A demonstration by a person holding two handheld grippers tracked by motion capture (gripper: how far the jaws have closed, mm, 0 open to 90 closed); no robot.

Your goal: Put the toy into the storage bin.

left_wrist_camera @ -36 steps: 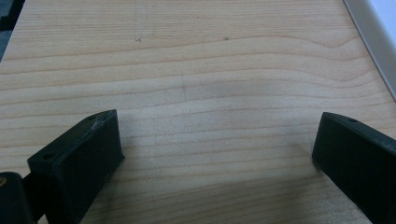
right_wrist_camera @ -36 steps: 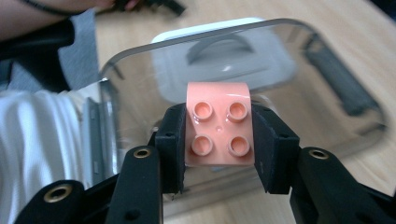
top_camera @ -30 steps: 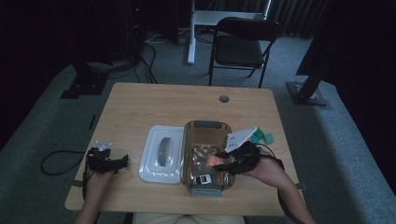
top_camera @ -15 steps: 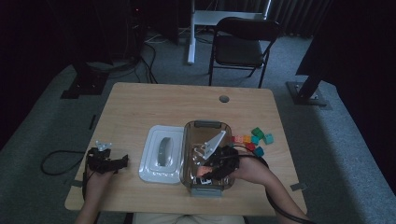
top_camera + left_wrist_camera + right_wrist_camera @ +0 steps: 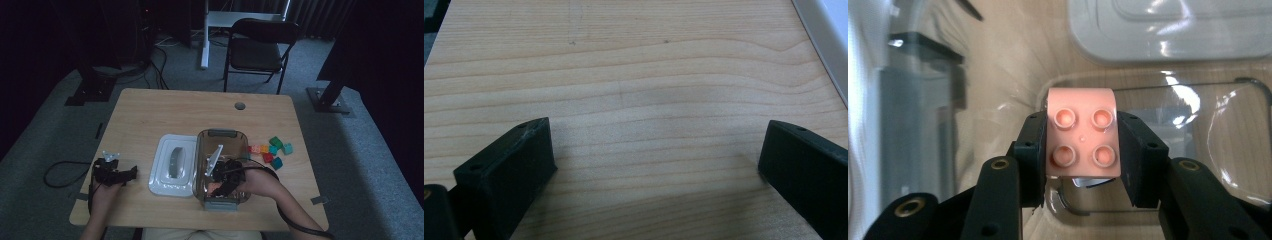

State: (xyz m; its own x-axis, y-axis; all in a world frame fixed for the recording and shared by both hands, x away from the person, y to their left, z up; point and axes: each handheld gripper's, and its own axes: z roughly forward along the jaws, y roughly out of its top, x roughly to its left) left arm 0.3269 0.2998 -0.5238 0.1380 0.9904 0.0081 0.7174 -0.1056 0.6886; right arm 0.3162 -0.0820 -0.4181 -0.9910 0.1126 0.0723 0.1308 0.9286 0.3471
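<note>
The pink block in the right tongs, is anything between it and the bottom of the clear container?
Nothing visible. The right tongs hold the pink block inside the open clear container, bare floor beneath; the white lid lies beside it.

You have no writing to read here: no label, brand, number or sign stands on the block, the box, the lid or the table.
</note>
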